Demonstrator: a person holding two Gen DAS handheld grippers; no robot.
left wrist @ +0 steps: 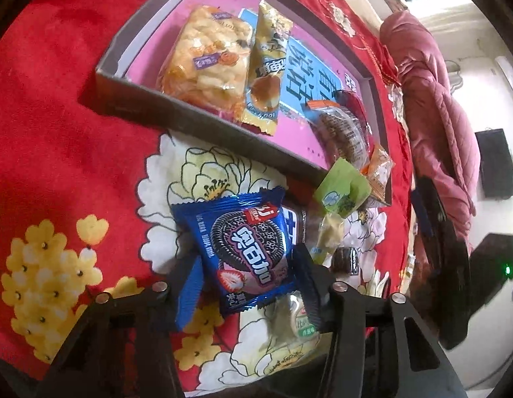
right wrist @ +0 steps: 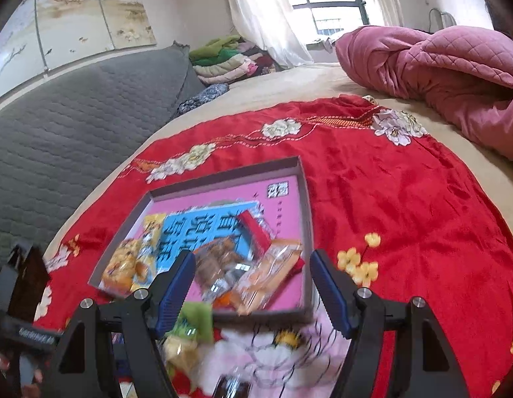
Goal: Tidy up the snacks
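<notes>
Two tools in view. Left tool (left wrist: 246,285) clenched on blue cookie packet (left wrist: 246,252), pads pressing both sides, packet just over red floral cloth (left wrist: 57,132) on the bed. Right tool (right wrist: 253,285) released, nothing btwn fingers, above near edge of the box (right wrist: 303,179). Box w/ pink liner holds yellow snack bag (left wrist: 206,56), gold pastry packet (left wrist: 266,69), orange-wrapped snacks (right wrist: 266,275). Green packet (left wrist: 342,192) lies just outside box.
</notes>
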